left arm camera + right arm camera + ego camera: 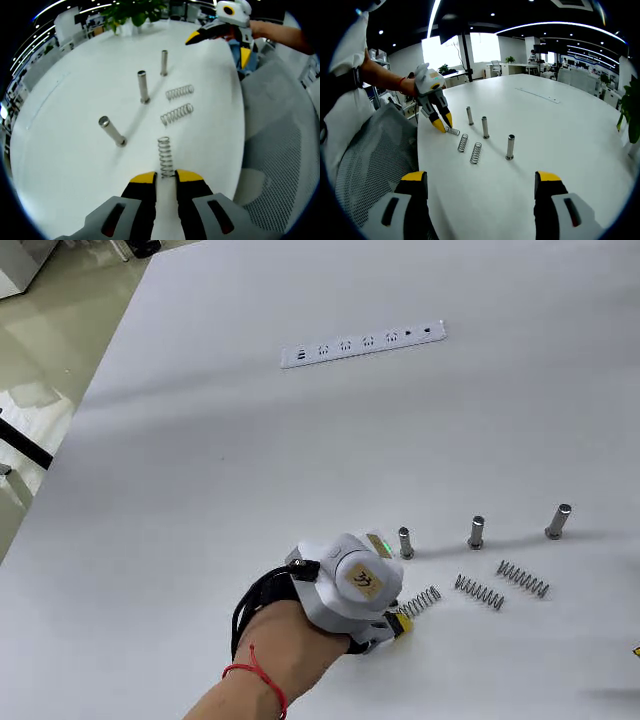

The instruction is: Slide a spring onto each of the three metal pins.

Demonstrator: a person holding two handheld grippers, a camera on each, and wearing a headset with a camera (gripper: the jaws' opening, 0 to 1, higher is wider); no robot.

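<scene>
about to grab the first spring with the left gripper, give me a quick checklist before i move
1. Left gripper lined up on the nearest spring: ok, the spring's end sits between the jaws.
2. Jaws actually clamped on that spring: cannot tell.
3. Nearest pin, middle pin and far pin standing upright and bare: ok.
4. Second spring and third spring lying apart from the pins and from each other: ok.
5. Right gripper open and back from the work: ok, probably free to steady a pin.
</scene>
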